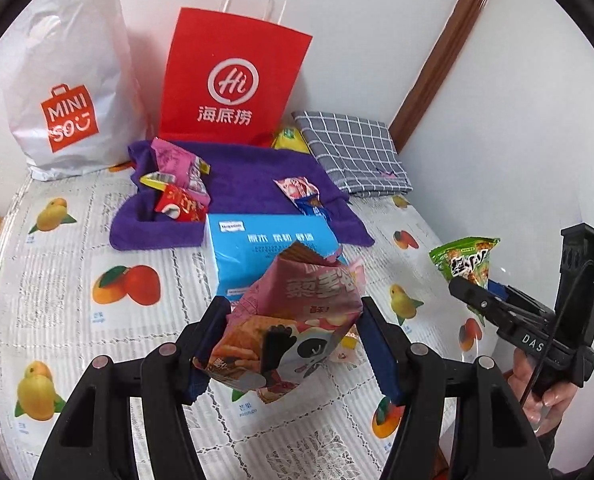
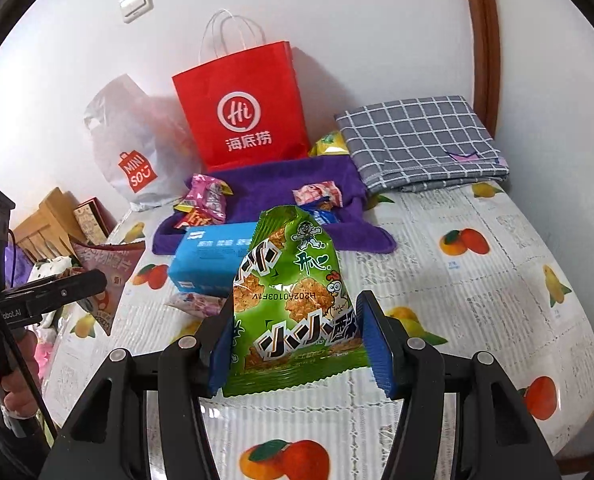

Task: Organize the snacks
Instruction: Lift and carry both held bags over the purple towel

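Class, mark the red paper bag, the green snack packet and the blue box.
Red paper bag (image 1: 233, 80): left wrist view, front panel.
Green snack packet (image 2: 297, 304): right wrist view, packet middle.
Blue box (image 1: 265, 248): left wrist view, top face.

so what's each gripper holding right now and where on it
Left gripper pinches the pink panda snack bag across its lower half. Right gripper clamps the green snack bag by its bottom side edges.

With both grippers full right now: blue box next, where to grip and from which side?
Take the blue box across its two long side faces, coming from above at the near end. It lies flat on the tablecloth, its far end touching the purple towel with loose snacks. Probably clear the small pink packet by the near edge first.
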The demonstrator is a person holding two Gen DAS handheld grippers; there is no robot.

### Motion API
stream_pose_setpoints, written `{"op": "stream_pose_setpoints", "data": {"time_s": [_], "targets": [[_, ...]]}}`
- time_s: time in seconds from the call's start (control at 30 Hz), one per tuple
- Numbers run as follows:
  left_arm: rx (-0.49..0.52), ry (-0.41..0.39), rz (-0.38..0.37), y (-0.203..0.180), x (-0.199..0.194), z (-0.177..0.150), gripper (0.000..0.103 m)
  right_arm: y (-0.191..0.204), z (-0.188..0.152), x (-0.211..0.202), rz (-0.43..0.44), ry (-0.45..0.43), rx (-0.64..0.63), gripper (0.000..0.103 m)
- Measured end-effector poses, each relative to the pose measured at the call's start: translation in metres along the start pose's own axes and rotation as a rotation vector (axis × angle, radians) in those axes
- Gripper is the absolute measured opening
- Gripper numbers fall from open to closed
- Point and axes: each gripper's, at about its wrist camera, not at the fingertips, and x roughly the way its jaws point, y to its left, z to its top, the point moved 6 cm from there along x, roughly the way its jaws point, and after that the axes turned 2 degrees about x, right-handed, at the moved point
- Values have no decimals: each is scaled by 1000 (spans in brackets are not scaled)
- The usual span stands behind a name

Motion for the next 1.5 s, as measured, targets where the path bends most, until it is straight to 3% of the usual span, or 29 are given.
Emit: {"op": "stream_pose_setpoints", "data": {"time_s": [0.8, 1.5], "targets": [[-2, -72, 48, 20, -10, 50, 63, 29, 55, 31, 36, 15, -36, 56], [-65, -52, 73, 61, 44, 106, 63, 17, 125, 97, 73, 16, -12, 56]]}}
